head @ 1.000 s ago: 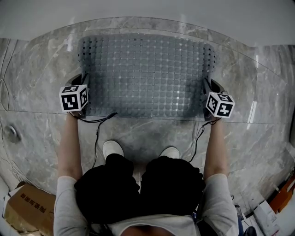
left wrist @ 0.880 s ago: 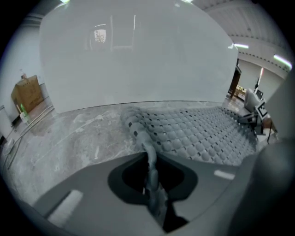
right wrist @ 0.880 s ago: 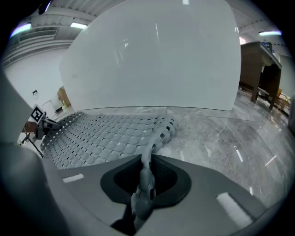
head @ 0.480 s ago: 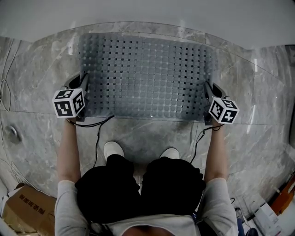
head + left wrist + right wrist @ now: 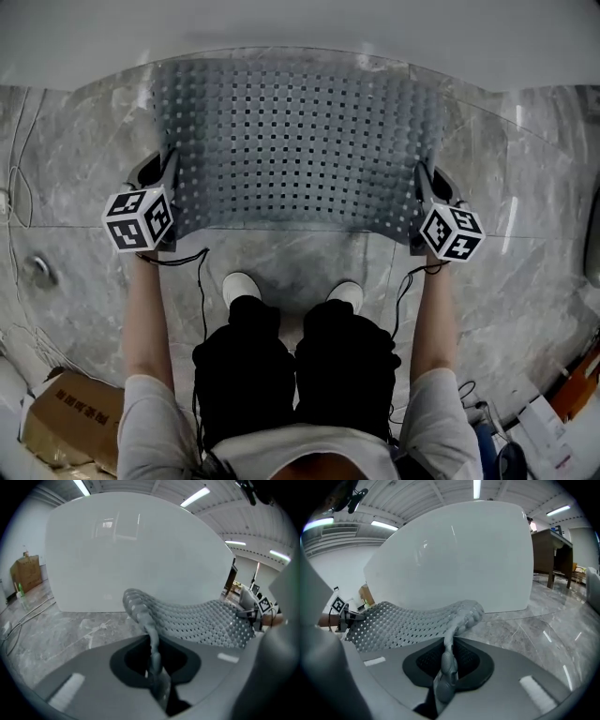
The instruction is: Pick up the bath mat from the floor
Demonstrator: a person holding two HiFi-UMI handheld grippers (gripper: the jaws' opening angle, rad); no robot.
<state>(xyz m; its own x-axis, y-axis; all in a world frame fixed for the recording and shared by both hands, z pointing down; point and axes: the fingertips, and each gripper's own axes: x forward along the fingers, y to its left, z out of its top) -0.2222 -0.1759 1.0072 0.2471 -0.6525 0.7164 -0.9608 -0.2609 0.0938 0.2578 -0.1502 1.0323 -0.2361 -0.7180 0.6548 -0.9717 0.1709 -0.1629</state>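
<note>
The grey perforated bath mat [image 5: 295,141] hangs stretched between my two grippers, off the marble floor and sagging a little in the middle. My left gripper [image 5: 169,192] is shut on the mat's left edge; in the left gripper view the mat [image 5: 197,620] runs out from between the jaws, pinched edge-on. My right gripper [image 5: 420,202] is shut on the right edge, and the right gripper view shows the mat [image 5: 408,620] squeezed between its jaws the same way. The mat's near edge hangs above the floor in front of the person's shoes [image 5: 242,287].
A white wall or tub front [image 5: 300,28] stands just beyond the mat. Grey marble floor [image 5: 75,150] lies all round. A cardboard box [image 5: 66,412] sits at the near left, cables [image 5: 19,187] trail at the left, and boxes [image 5: 548,412] lie at the near right.
Both grippers have risen together with the mat held between them. The mat has come off the floor and its far edge now reaches the white wall in the head view.
</note>
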